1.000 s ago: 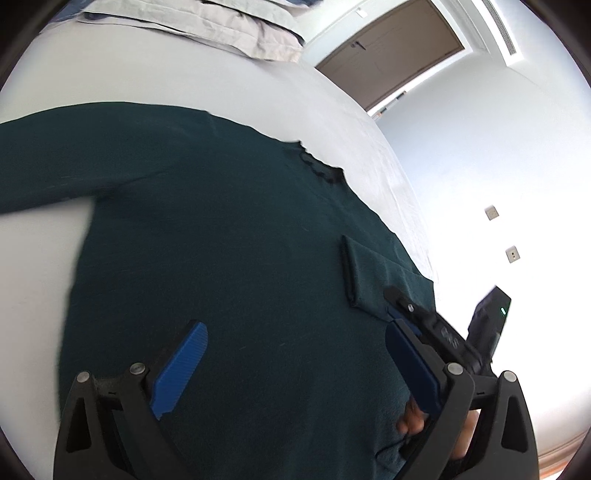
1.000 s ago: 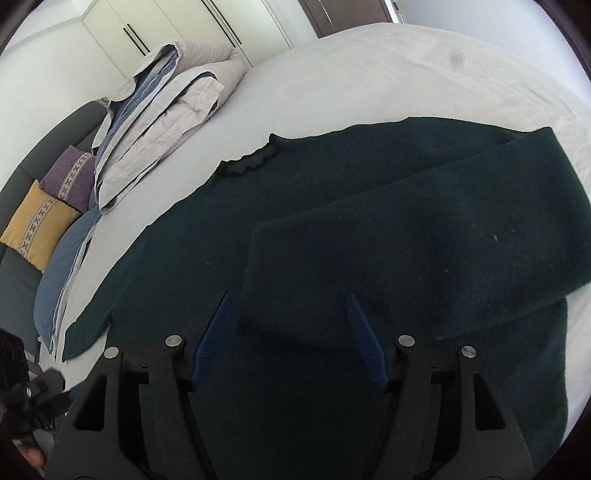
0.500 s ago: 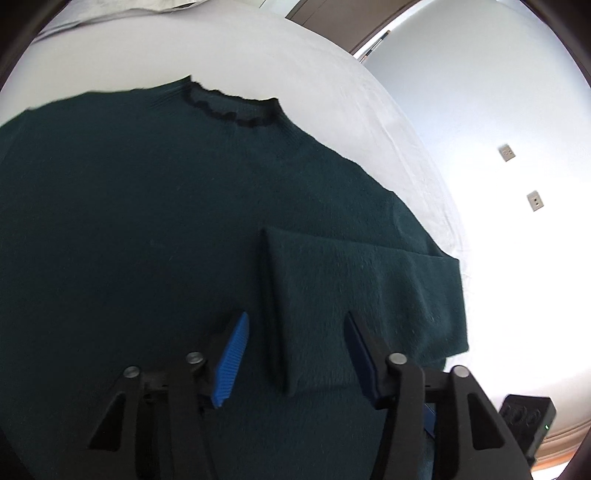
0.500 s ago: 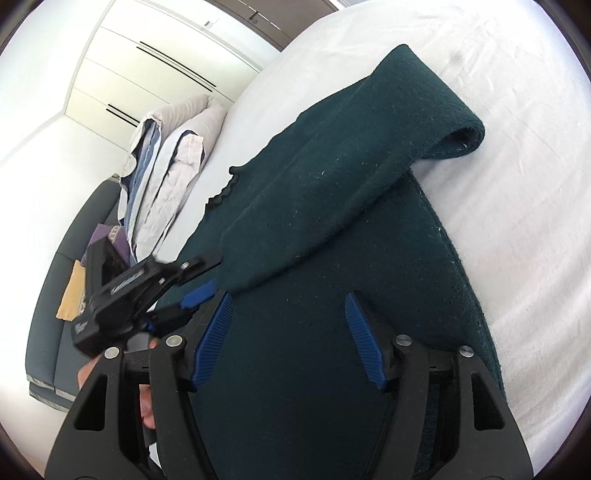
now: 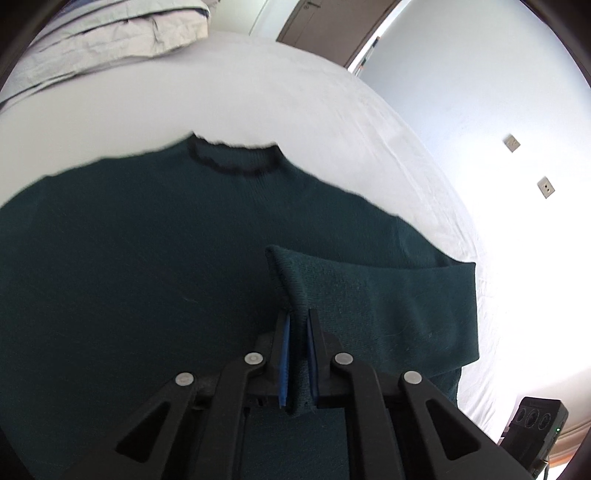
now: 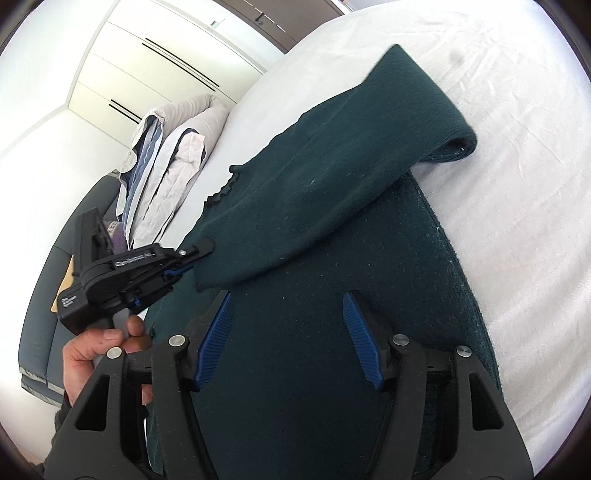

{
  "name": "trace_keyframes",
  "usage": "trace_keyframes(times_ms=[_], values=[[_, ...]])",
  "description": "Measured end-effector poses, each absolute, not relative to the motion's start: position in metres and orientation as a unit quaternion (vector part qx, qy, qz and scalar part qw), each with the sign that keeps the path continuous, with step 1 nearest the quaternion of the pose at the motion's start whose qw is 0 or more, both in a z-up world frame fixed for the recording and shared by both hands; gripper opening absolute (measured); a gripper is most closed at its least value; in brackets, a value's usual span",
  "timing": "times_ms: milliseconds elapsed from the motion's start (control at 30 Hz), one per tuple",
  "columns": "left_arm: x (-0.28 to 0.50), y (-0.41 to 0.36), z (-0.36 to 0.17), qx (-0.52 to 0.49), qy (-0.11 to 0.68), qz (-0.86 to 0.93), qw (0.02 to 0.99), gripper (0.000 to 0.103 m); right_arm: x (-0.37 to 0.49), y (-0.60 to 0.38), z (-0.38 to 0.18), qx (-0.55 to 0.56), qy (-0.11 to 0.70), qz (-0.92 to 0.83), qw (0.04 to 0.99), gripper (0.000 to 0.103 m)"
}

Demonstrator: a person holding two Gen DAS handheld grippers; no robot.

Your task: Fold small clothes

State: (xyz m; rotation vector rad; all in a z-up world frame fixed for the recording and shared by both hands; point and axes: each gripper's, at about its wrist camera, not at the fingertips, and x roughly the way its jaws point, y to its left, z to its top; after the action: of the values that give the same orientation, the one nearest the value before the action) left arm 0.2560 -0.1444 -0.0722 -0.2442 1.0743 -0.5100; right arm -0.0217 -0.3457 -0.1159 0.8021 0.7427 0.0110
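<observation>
A dark green sweater (image 5: 129, 258) lies flat on the white bed (image 5: 258, 92), collar (image 5: 236, 158) away from me. Its right sleeve (image 5: 388, 295) is folded across the body. My left gripper (image 5: 297, 317) is shut on the sleeve's cuff (image 5: 286, 273). In the right wrist view the left gripper (image 6: 195, 254) pinches the cuff end of the sleeve (image 6: 332, 177). My right gripper (image 6: 286, 306) is open and empty above the sweater's body (image 6: 314, 350), near its right edge.
Folded grey and blue bedding (image 6: 166, 155) is stacked at the head of the bed. A dark sofa (image 6: 48, 277) stands past the left side. A black device (image 5: 535, 424) sits off the bed's right edge. White wardrobes (image 6: 155, 55) and a door (image 5: 332, 26) stand behind.
My left gripper has moved onto the folded sleeve's cuff and shut on it. My right gripper has swung to the sweater's right side and stayed open.
</observation>
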Motion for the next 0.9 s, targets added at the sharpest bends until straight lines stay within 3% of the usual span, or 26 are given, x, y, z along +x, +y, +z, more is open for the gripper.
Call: trace_keyframes(times_ms=[367, 667, 900], values=[[0.276, -0.054, -0.078, -0.143, 0.496, -0.186, 0.836, 0.009, -0.024, -0.360, -0.096, 0.399, 0.340, -0.008, 0.851, 0.059], [0.287, -0.045, -0.101, -0.144, 0.497, -0.164, 0.840, 0.010, -0.001, -0.406, -0.064, 0.457, 0.302, -0.026, 0.836, 0.060], [0.289, -0.043, -0.111, -0.147, 0.497, -0.170, 0.838, 0.010, 0.028, -0.425, -0.100, 0.539, 0.352, -0.028, 0.765, 0.061]])
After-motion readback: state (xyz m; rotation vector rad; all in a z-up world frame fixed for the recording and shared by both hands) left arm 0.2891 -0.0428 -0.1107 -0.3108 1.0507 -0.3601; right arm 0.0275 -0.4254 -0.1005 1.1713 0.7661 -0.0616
